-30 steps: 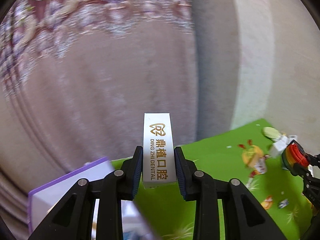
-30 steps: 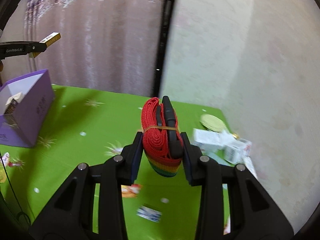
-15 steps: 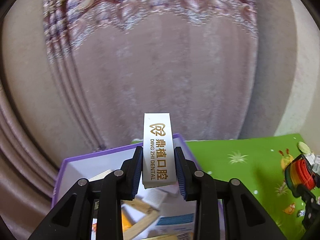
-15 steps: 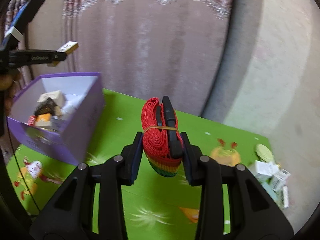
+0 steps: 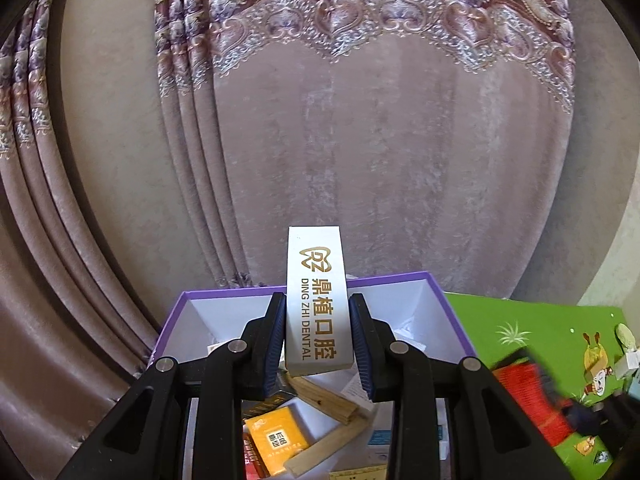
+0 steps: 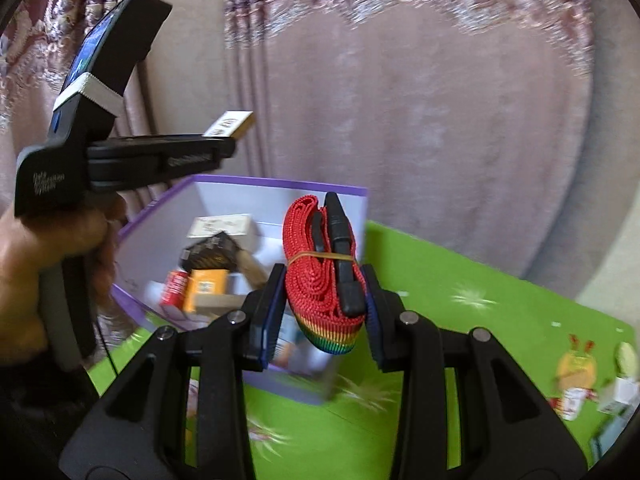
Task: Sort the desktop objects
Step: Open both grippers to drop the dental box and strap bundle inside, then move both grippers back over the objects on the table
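Your left hand (image 6: 44, 256) is gripping the handle of the left claw (image 5: 318, 332), and that claw is clamping a slim white box (image 5: 318, 304) printed with gold lettering, its pads pressing both long sides so the box is standing upright between them. You are holding it over the open purple box (image 5: 452, 308), which is sitting at the left end of the green worktop (image 5: 532, 320) in front of the patterned curtain (image 5: 360, 140). Inside the purple box, below the white box, an orange packet (image 5: 276, 444) and two wooden sticks (image 5: 324, 400) are lying among other small cartons; the sticks are crossing each other. From the right wrist camera the left claw is showing side-on, reaching level above the near-left part of the purple box with the end of the white box poking out past its tips. Moving right, your right claw (image 6: 326, 312) is holding a folded red strap (image 6: 308, 264) with a rainbow-striped end, a black buckle and a thin rubber band around the bundle; the pads are squeezing it from both sides and the bundle is standing upright. This claw is hanging just in front of the right wall of the purple box, partly over the worktop. In the left wrist view the red strap is appearing blurred at the lower right, near the purple box. Further right, at the far edge of the green worktop, a few small white cartons (image 6: 624, 392) and a pale green round piece (image 6: 626, 356) are lying together, well apart from the purple box.
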### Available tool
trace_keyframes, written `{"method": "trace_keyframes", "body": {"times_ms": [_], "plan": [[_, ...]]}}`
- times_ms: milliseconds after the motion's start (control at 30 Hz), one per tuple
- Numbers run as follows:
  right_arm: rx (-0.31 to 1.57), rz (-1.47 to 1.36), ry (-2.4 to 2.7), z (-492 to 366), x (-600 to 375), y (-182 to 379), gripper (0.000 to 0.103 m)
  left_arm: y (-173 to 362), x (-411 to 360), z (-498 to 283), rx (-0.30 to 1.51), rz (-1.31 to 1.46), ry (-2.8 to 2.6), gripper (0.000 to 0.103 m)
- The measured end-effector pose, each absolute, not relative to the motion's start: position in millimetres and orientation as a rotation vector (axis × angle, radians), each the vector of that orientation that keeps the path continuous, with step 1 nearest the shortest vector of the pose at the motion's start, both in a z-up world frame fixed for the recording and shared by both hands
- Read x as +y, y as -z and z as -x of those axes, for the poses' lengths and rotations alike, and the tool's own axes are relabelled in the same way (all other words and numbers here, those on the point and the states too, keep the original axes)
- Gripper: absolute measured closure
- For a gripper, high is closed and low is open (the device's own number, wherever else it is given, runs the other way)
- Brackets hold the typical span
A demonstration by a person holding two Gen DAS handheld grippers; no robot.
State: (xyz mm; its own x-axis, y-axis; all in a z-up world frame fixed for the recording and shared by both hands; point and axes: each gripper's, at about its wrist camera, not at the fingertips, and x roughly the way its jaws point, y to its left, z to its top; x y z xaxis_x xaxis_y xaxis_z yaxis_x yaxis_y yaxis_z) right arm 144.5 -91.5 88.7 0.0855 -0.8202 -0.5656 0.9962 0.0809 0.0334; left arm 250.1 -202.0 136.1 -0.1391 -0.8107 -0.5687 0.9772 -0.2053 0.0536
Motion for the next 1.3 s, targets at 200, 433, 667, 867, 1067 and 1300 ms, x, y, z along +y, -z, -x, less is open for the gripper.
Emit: {"method": "trace_keyframes", "body": {"times_ms": [200,433,667,867,1067,1300], "plan": [[0.485,-0.483,1.383,-153,-108,-74,0.046,-136,-205,-252,0.404,-0.55,1.709,0.042],[0.418,-0.453,1.507,-123,-71,-79,0.035,-144,-204,-222,0.36,-0.566,1.815,0.039],[0.393,-0.522,1.669,-68,-25,-68,0.033,-149,-190,-161,0.293,-0.638,1.979,0.035],[0.403,-0.556,1.801,-26,19,-57,0.032,-151,-177,-119,0.254,-0.693,2.087,0.032],[0.388,-0.624,1.95,26,59,-51,0.027,-139,-164,-75,0.202,-0.778,2.18,0.029],[0.385,-0.747,2.169,85,89,-33,0.02,-118,-144,-23,0.169,-0.876,2.321,0.029]]}}
